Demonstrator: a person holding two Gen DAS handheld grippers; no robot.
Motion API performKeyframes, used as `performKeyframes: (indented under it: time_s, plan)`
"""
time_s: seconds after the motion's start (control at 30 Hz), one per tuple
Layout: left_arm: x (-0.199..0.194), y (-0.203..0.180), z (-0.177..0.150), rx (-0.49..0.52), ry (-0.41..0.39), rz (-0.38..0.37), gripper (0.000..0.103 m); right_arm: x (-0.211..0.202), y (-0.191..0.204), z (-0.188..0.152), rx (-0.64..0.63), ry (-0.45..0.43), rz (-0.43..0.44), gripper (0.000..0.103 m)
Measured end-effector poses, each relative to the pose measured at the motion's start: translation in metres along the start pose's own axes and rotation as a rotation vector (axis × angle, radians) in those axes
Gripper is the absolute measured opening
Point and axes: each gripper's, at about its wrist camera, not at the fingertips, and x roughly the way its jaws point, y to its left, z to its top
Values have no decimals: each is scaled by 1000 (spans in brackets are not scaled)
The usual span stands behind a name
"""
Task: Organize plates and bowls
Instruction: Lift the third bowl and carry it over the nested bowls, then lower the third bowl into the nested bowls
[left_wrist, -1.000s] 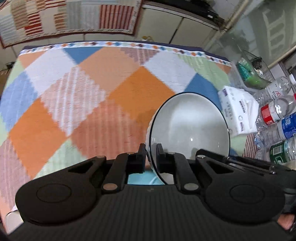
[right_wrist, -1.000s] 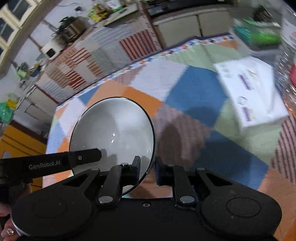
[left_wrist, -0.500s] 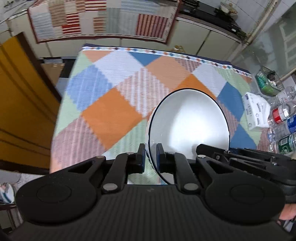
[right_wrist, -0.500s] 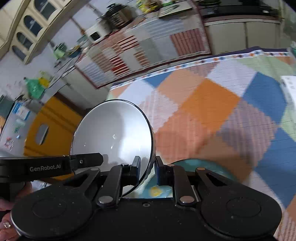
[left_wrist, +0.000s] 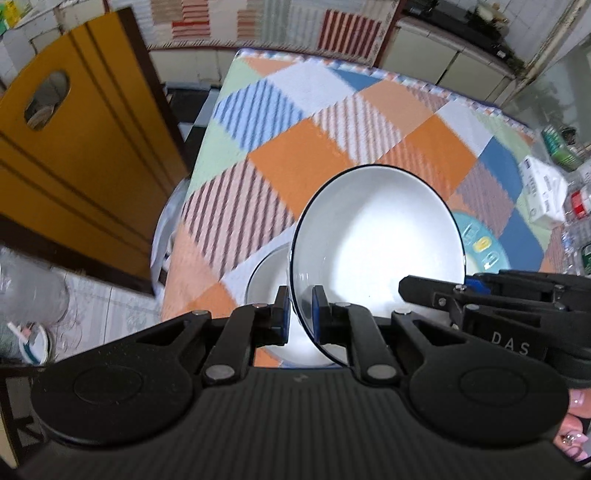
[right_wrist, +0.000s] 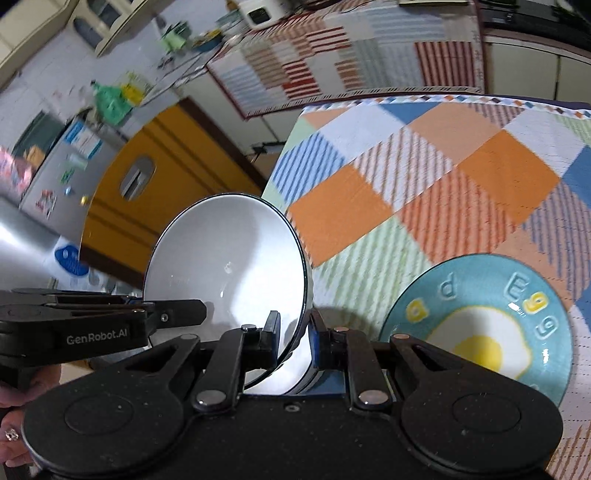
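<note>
In the left wrist view, the left gripper (left_wrist: 298, 312) is clamped on the rim of a white bowl (left_wrist: 376, 240), one pad inside the wall and one outside. The bowl is held tilted in the air above the checkered tablecloth (left_wrist: 295, 162), its opening turned toward the camera. Just under it, on the near edge of the cloth, stands a second white bowl (left_wrist: 267, 275). A blue egg plate (left_wrist: 484, 243) lies on the cloth behind the held bowl, at its right side. The right gripper's body (left_wrist: 498, 295) comes in from the right, near the held bowl's rim.

In the right wrist view, the right gripper (right_wrist: 293, 334) pinches the same bowl (right_wrist: 225, 277) at the rim, with narrow jaws. The egg plate (right_wrist: 480, 325) lies on the tablecloth (right_wrist: 424, 184) just to the right of the bowl.

The bowl looks like glazed ceramic: stiff, smooth, probably slippery and fragile, with some weight. The thin dark-lined rim is the only good place to hold it, and two grips on near sides help against tipping. It is plain white and glossy inside.
</note>
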Motion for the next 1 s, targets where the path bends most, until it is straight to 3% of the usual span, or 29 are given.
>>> performKeyframes:
  time_s: [0.27, 0.47, 0.63, 0.9, 1.0]
  plan:
    - [19, 14, -16, -24, 65, -4, 10, 20, 11, -20, -91, 33, -33, 21]
    - [34, 22, -17, -98, 100, -33, 10, 27, 28, -34, -271, 9, -127, 21]
    - [41, 18, -24, -67, 97, 21, 11, 35, 40, -43, -389, -16, -188, 22]
    - [58, 23, -29, -96, 134, 35, 13, 50, 53, -58, -514, -29, -274, 23]
    - [63, 22, -30, -89, 134, 58, 13, 52, 59, -60, -555, -29, -295, 28]
